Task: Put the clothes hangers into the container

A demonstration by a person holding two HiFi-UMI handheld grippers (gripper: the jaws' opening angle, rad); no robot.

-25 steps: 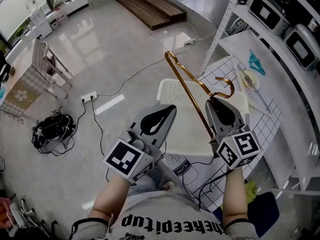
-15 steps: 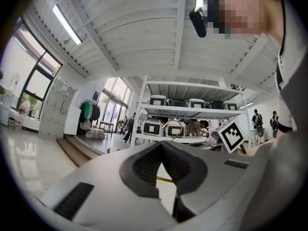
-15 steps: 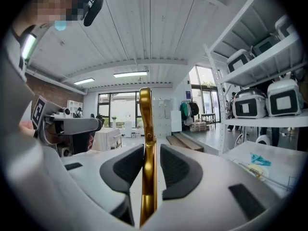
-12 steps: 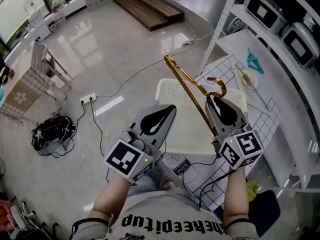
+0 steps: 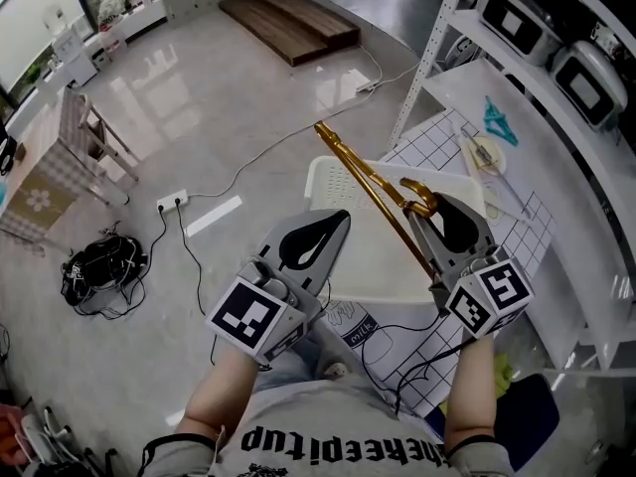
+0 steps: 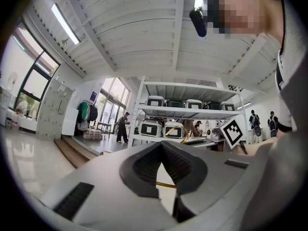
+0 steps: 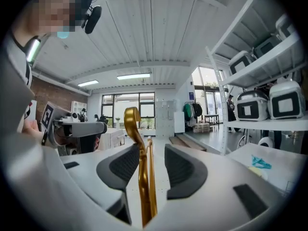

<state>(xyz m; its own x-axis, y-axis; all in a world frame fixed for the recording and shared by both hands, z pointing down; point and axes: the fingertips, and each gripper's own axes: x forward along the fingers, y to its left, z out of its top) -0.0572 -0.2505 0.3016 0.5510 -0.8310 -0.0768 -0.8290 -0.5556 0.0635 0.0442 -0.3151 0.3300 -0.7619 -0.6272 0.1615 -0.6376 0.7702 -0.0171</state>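
Lower than a second ago, the gold hanger (image 5: pixel 376 199) stands between the right gripper's (image 5: pixel 434 210) wide jaws, which have just been opening, above the white container (image 5: pixel 333 182) ahead; best hold still so it drops in.

A glossy pale floor (image 5: pixel 199 97) holds a wooden platform (image 5: pixel 288 20), a wooden chair (image 5: pixel 89 137) and white shelving (image 5: pixel 542 92).

A grey short-sleeved T-shirt (image 5: pixel 298 455) with black lettering, plus a light grey, dark-padded left claw (image 5: pixel 336 219) and right claw (image 5: pixel 437 209) marked with black-and-white squares
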